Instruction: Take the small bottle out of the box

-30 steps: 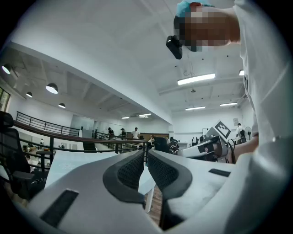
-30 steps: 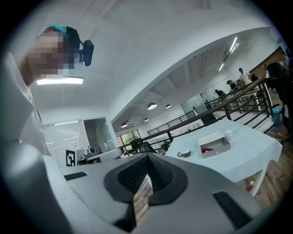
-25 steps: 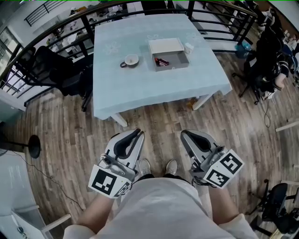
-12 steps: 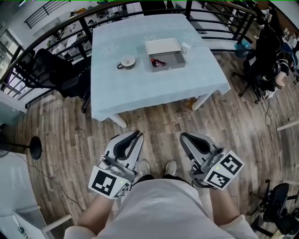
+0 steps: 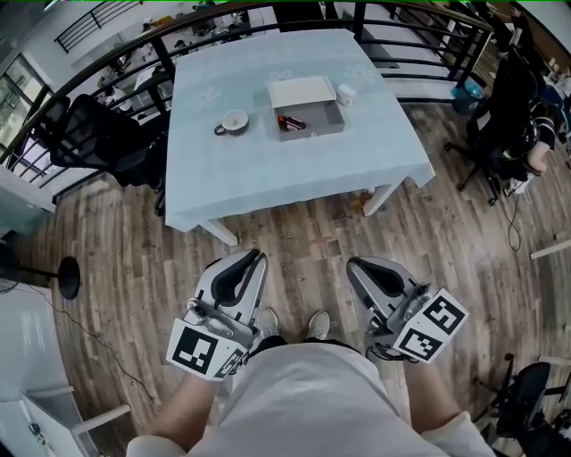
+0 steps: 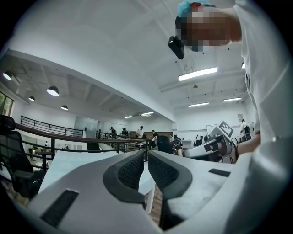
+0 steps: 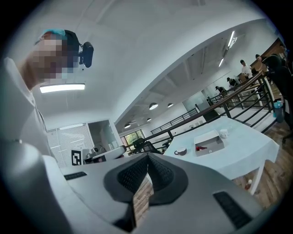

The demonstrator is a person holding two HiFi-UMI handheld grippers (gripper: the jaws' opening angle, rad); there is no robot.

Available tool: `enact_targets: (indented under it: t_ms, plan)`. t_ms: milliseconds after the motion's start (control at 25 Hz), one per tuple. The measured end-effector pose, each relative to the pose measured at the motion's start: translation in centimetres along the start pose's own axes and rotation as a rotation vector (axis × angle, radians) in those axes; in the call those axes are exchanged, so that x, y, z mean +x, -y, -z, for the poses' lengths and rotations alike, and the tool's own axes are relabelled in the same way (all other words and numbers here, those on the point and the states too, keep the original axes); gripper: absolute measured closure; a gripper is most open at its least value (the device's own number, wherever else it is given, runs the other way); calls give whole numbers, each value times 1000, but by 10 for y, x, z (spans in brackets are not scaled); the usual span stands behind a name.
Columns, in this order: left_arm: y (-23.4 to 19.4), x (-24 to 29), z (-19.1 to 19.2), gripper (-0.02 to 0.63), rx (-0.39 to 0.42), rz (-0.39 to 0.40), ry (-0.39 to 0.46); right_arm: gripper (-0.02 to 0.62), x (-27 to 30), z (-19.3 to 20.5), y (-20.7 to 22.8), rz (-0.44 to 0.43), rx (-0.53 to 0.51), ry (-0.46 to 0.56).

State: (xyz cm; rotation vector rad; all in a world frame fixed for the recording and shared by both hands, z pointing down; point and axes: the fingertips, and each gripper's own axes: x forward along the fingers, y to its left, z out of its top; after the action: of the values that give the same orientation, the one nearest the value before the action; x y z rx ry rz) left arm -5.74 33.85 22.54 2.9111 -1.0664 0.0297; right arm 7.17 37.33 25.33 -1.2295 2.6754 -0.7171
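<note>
A grey open box point(image 5: 309, 114) with its white lid folded back stands on the light blue table point(image 5: 268, 170), far ahead of me. Inside it lies a small red and dark bottle point(image 5: 292, 122), which shows in the right gripper view as a red speck point(image 7: 201, 147) in the box point(image 7: 209, 141). My left gripper point(image 5: 257, 259) and right gripper point(image 5: 355, 265) are held level at waist height over the wooden floor, well short of the table. Both are shut with nothing between the pads point(image 6: 132, 168) point(image 7: 158, 170).
A cup on a saucer point(image 5: 234, 121) sits left of the box and a small white container point(image 5: 346, 92) to its right. Black office chairs point(image 5: 98, 134) stand at the table's left, a black railing point(image 5: 419, 27) runs behind it, and a seated person point(image 5: 517, 125) is at far right.
The table and box have drifted a little to the left in the head view as I move. Both grippers stay shut and side by side in front of my body.
</note>
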Motion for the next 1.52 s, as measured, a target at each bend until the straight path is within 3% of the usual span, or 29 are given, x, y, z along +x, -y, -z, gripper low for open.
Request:
enact_targets:
  t_ms: [840, 1200, 1520]
  plan:
    - [24, 63, 3, 583, 19, -27, -11, 574, -20, -20, 63, -27, 2, -2]
    - [7, 94, 9, 583, 6, -9, 0, 574, -6, -29, 90, -2, -6, -6]
    - [-36, 125, 22, 583, -23, -2, -12, 574, 35, -34, 123, 25, 7, -29]
